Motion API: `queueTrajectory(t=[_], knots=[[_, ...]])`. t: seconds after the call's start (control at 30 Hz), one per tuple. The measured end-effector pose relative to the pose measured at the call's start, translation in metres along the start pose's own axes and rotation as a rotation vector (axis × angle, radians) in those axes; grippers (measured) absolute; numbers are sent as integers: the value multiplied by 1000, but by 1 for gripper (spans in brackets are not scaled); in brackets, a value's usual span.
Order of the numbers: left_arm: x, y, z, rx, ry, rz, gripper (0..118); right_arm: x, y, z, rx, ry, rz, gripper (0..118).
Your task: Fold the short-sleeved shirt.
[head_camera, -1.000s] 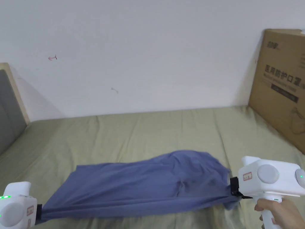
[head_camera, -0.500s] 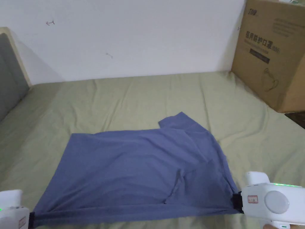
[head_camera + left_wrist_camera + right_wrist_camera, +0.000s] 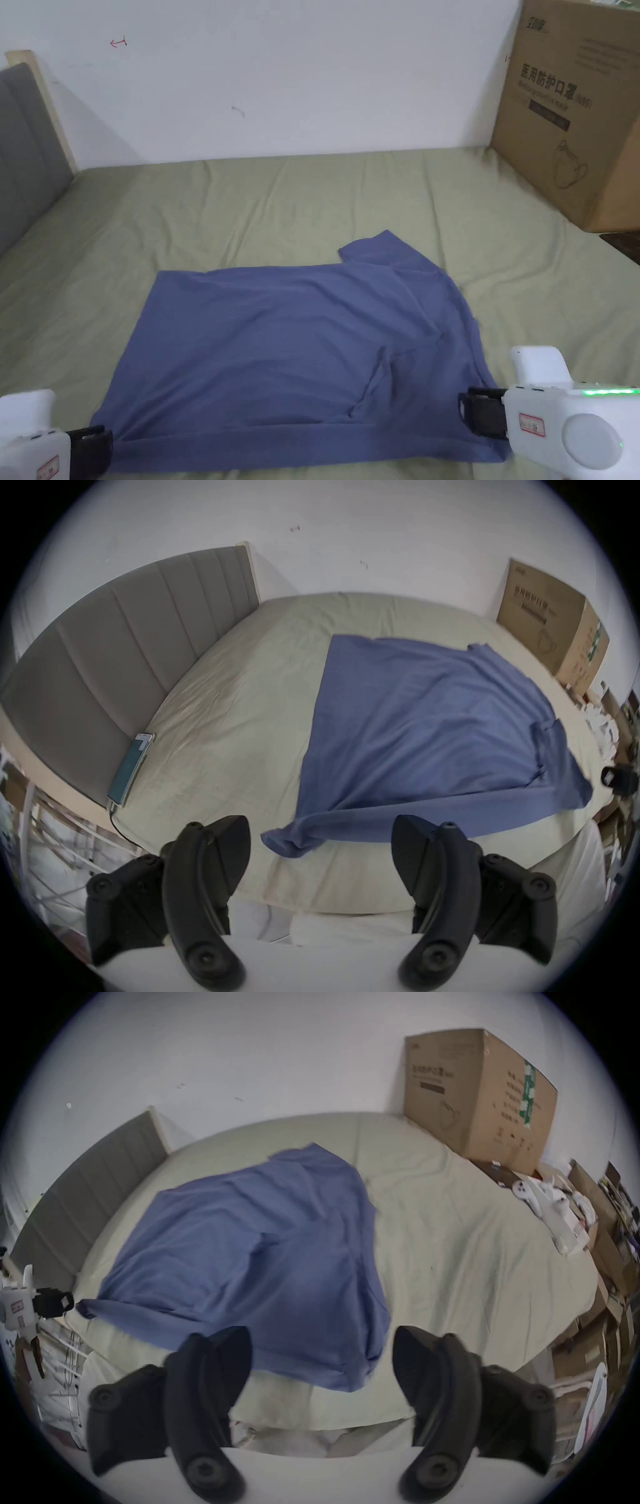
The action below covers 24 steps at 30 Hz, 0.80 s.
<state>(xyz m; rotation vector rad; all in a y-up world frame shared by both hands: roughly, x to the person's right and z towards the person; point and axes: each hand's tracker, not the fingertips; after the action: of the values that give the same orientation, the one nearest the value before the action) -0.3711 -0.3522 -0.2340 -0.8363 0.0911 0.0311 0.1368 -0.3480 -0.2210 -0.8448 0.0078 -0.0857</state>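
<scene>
- Left gripper (image 3: 320, 840): jaws spread wide, nothing between them. It sits off the near edge of the bed (image 3: 262, 206), just short of the shirt's near-left corner, not touching it. In the head view it is at bottom left (image 3: 94, 451), black jaw tips right beside the cloth edge.
- Right gripper (image 3: 322, 1352): jaws also wide apart, holding nothing. The shirt's near-right corner lies just ahead of the gap, clear of both jaws. Head view puts it at bottom right (image 3: 478, 411), green light lit on the white housing.
- Short-sleeved shirt (image 3: 300, 350): blue, spread mostly flat on the bed, lying sideways along the near edge. One sleeve pokes toward the far side at the right end. Some creases and a small fold near the right end; near-left corner slightly bunched in the left gripper view (image 3: 426, 729).
- Bed: olive-green sheet, lightly wrinkled.
- Grey padded headboard (image 3: 114, 660) on the left side; a phone (image 3: 131, 767) with a cable lies against it near the bed's left edge.
- Large cardboard box (image 3: 578, 106) stands at the far-right corner of the bed, against the white wall (image 3: 281, 75).
</scene>
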Motion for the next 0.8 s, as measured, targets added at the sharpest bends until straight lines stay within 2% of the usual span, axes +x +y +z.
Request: queueTrajectory(t=[0.03, 0.07, 0.1, 0.17, 0.23, 0.3, 0.33, 0.4, 0.47, 0.53, 0.6, 0.63, 0.67, 0.77, 0.8], knots=[[2, -5, 5, -5, -14, -1, 64, -1, -4, 3, 2, -5, 4, 48], [4, -11, 8, -17, -11, -14, 21, -4, -9, 3, 10, -21, -3, 4], [7, -17, 7, -26, -5, -25, 0, -6, -14, 4, 6, -32, -16, 2], [8, -28, 7, -30, 14, -21, 0, -6, -22, 0, -47, 28, -34, 0], [4, -33, 6, -37, 5, -15, 0, -11, -29, -2, -48, 7, -26, 0], [-3, -32, 3, -43, 22, -10, 0, -14, -32, -7, -68, -18, 34, 0], [-7, -29, 2, -37, 29, 2, 1, -16, -32, -8, -68, -20, 32, 0], [-16, -21, -2, -37, 51, 39, 41, -16, -31, -13, -88, -10, 16, 0], [-20, -13, -10, -36, 49, 65, 72, -14, -29, -20, -100, -3, -14, 0], [-22, -8, -22, -36, 63, 64, 85, -18, -29, -24, -107, -10, -10, 0], [-21, -3, -36, -58, 81, 47, 83, -18, -29, -30, -125, -12, 1, 0], [-21, -2, -45, -74, 77, 43, 76, -19, -29, -32, -130, -11, 0, 0], [-22, -5, -54, -84, 67, 43, 45, -18, -29, -35, -139, -11, -1, 0], [-16, -14, -75, -191, 89, 6, 7, -15, -32, -41, -163, -17, -22, 0], [-14, -19, -78, -173, 85, -2, 2, -14, -33, -41, -164, -17, -31, 0]])
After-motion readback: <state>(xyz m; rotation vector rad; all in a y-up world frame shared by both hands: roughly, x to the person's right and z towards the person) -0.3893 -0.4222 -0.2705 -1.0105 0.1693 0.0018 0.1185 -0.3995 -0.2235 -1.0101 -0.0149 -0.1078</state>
